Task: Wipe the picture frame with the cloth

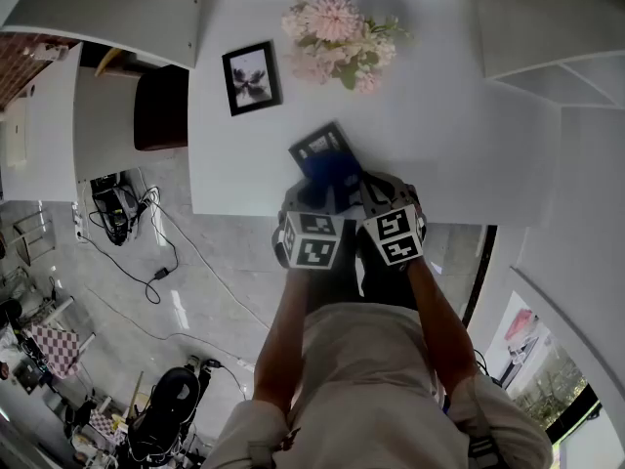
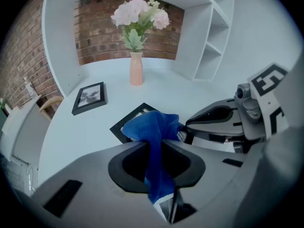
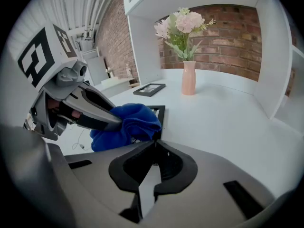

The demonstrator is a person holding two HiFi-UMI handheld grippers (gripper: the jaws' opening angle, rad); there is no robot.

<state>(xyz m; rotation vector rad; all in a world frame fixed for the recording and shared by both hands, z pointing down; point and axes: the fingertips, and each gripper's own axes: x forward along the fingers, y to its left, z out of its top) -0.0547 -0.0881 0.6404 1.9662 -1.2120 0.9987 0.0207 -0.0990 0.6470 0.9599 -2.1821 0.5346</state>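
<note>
I'm mid-wipe, I reckon: L gripper [image 2: 154,144] fingers are clenching the blue cloth [image 2: 151,127], pressing it onto the picture frame [image 1: 320,145] by the desk [image 1: 459,135] near edge, R gripper [image 3: 153,140] is pinching the frame's near side, so next I'm needing strokes toward its far-left corner.

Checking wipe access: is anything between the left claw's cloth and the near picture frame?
Nothing visible. The cloth, held in the left claw, rests on the picture frame; the right claw grips its edge.

The blue cloth [image 1: 330,169] hides the picture frame's [image 1: 314,145] 6 o'clock half; the far frame's [image 1: 251,77] photo is too small to tell.
</note>
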